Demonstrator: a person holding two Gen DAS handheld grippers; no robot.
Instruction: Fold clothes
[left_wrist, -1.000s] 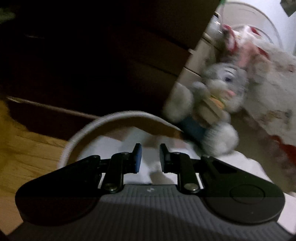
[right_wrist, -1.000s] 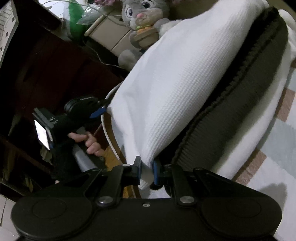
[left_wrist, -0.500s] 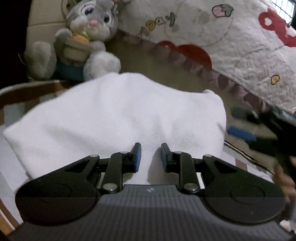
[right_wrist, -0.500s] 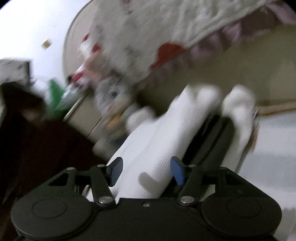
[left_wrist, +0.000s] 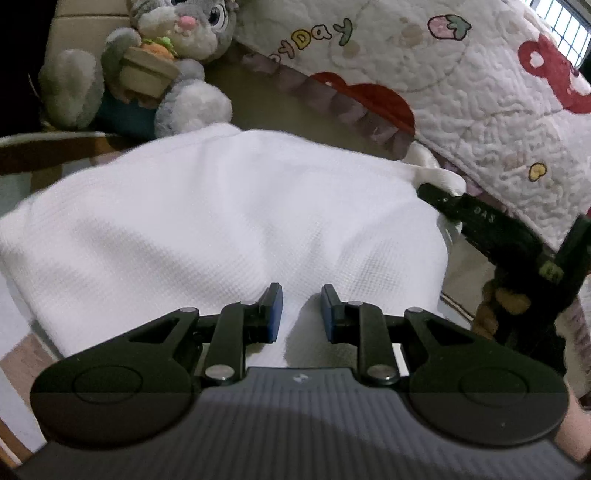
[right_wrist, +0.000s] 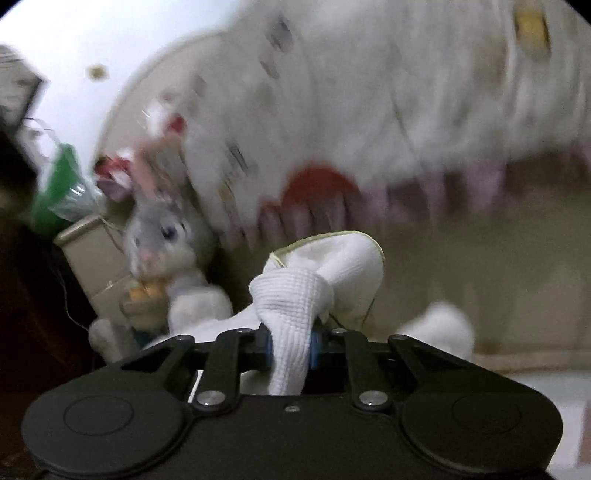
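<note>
A white garment (left_wrist: 207, 221), waffle-knit, lies spread in a broad mound on what appears to be a rug or mat on the floor, in front of a plush rabbit (left_wrist: 159, 55) and below the hanging edge of a printed quilt (left_wrist: 480, 92). The left gripper (left_wrist: 298, 310) hovers over the near edge of the cloth with its jaws a narrow gap apart; white fabric shows between the blue pads (left_wrist: 275, 314), but the pads do not appear to press on it, so it looks empty. The right gripper (right_wrist: 290, 350), seen at the far right of the left view as a dark arm reaching to the cloth's corner, has just closed its jaws, and its own camera shows a bunched twist of the white knit pinched between them, with a yellow-edged hem standing up behind. That pinch probably serves to lift or draw the right-hand corner so a fold can be made across the piece, while the left side waits near the front edge, likely to take a second hold. In the left view the garment's long axis runs left to right across the frame, its right end gathered toward the held corner and its left end trailing low toward the frame's edge. The right view is blurred, so details beyond the pinched cloth are uncertain.
</note>
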